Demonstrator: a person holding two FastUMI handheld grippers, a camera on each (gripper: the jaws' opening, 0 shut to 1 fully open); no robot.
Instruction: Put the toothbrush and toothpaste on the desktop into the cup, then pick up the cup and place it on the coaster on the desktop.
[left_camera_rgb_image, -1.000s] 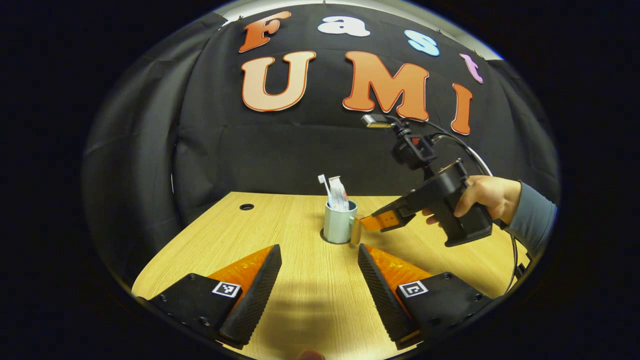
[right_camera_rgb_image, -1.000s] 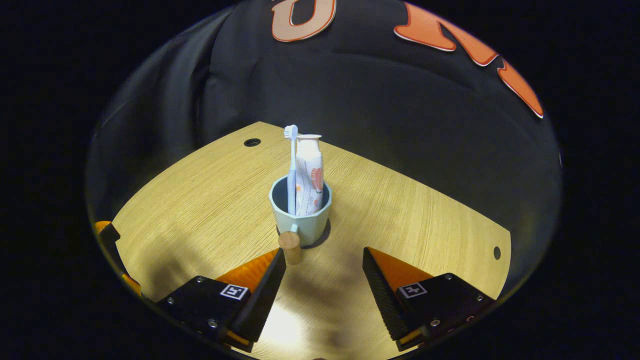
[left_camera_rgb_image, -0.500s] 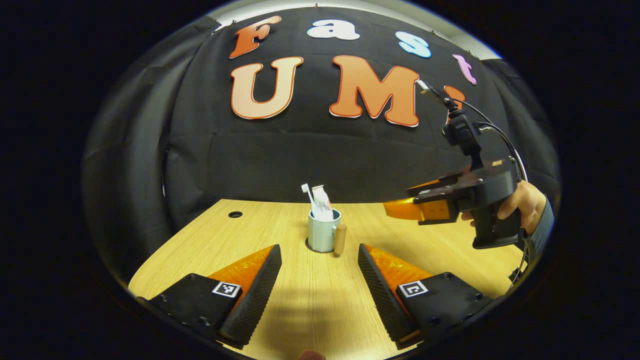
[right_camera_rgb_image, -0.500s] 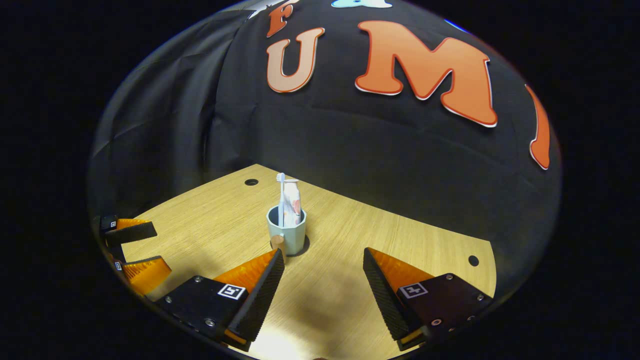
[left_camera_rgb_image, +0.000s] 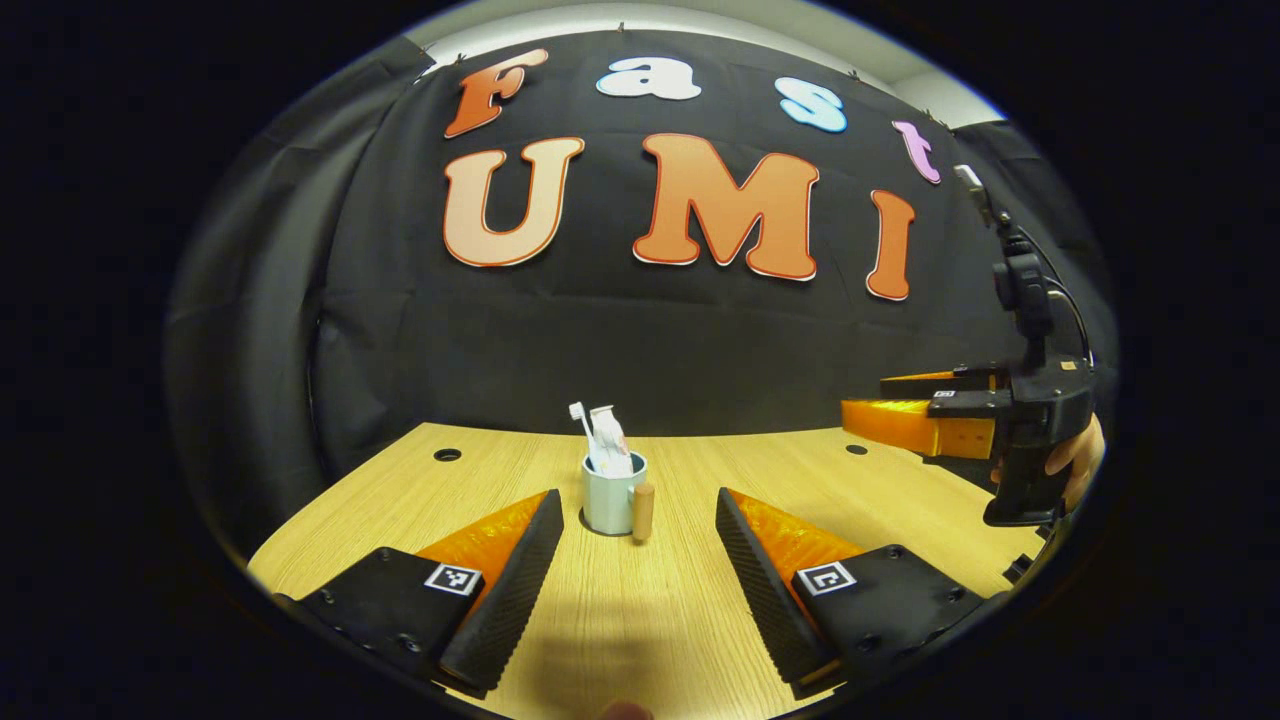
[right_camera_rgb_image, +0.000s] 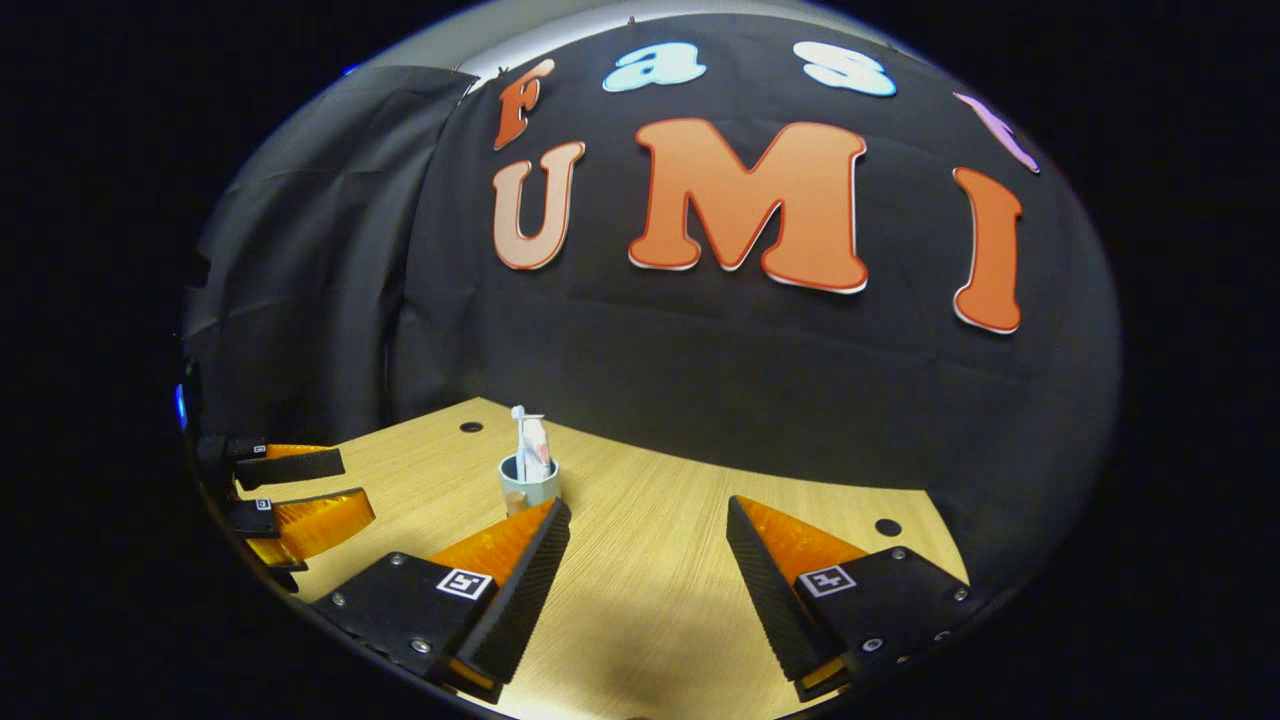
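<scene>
A pale blue cup (left_camera_rgb_image: 610, 505) with a wooden handle (left_camera_rgb_image: 643, 512) stands upright on a dark round coaster (left_camera_rgb_image: 584, 522) in the middle of the wooden desktop (left_camera_rgb_image: 640, 620). The white toothbrush (left_camera_rgb_image: 579, 415) and the toothpaste tube (left_camera_rgb_image: 610, 435) stick up out of it. My left gripper (left_camera_rgb_image: 637, 500) is open and empty, well short of the cup. My right gripper (right_camera_rgb_image: 647, 503) is open too, far back from the cup (right_camera_rgb_image: 528, 487). The right gripper (left_camera_rgb_image: 868, 400) hangs at the right, above the table, in a hand (left_camera_rgb_image: 1075, 465). The left gripper (right_camera_rgb_image: 352, 485) appears at the left edge.
Small round holes (left_camera_rgb_image: 447, 455) (left_camera_rgb_image: 855, 449) sit near the desktop's far corners. The black cloth wall (left_camera_rgb_image: 640, 340) closes the booth right behind the table. A cable (left_camera_rgb_image: 1070, 300) loops off the right gripper's top.
Both grippers have drawn back from the cup, which now looks smaller. The right gripper left the cup's handle, rose and swung out to the right. The cup has stayed put.
</scene>
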